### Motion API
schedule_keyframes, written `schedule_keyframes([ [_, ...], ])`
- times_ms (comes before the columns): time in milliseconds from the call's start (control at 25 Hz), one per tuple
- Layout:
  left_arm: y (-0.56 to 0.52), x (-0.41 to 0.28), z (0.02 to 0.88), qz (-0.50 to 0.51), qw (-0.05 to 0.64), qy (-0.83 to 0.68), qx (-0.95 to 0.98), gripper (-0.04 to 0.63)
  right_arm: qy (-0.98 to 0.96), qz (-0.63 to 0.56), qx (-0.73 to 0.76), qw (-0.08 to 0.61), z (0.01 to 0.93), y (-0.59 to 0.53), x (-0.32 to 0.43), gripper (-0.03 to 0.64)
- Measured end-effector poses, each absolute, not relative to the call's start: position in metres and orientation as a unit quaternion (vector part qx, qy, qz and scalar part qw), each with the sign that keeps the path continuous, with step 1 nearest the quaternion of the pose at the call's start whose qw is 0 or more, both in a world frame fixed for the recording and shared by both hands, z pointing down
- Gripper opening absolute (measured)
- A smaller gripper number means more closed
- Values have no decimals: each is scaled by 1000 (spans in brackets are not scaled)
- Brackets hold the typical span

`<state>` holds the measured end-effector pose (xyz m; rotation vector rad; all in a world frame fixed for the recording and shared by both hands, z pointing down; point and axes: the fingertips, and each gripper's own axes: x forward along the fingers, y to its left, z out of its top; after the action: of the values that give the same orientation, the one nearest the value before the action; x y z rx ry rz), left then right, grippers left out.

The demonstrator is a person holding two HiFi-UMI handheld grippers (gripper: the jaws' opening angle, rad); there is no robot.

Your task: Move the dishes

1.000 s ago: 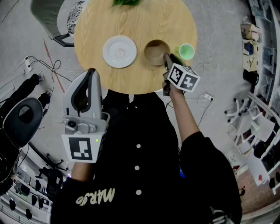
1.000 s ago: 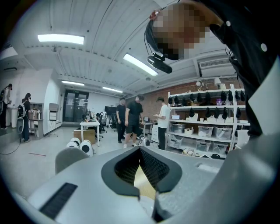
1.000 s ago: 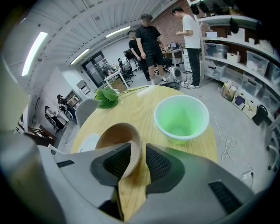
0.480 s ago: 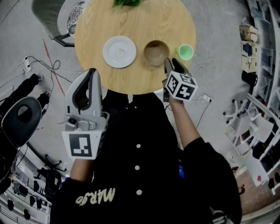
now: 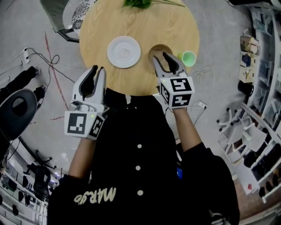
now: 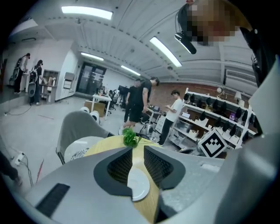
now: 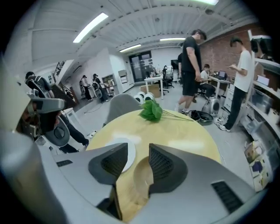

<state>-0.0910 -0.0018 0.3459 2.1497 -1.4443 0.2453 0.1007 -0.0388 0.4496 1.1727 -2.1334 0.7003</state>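
The floor (image 5: 35,26) is grey, with loose cables (image 5: 44,59) at the left of the head view. A round wooden table (image 5: 145,22) stands at top centre, and a grey chair (image 5: 55,13) is just beside it at upper left. Open shelving (image 5: 259,66) lines the right edge. In the left gripper view, light strips (image 6: 86,12) run along a white ribbed ceiling (image 6: 127,39). A brick wall (image 6: 164,94) sits at mid-frame behind white shelves (image 6: 218,116), and people (image 6: 140,98) stand in the background.

Pale lettering (image 5: 94,196) on the person's black top (image 5: 138,171), seen upside down, is too unclear to read. The left gripper (image 5: 97,71) and right gripper (image 5: 160,57) bear square code markers, no words.
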Motion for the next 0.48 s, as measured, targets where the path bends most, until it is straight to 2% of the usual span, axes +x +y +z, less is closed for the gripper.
schedule_keyframes([
  [280, 6, -106, 424, 69, 391, -545, 739, 136, -838, 273, 316, 352, 467, -66, 45, 164],
  [480, 18, -110, 477, 43, 484, -551, 679, 152, -838, 269, 263, 395, 488, -76, 17, 164],
])
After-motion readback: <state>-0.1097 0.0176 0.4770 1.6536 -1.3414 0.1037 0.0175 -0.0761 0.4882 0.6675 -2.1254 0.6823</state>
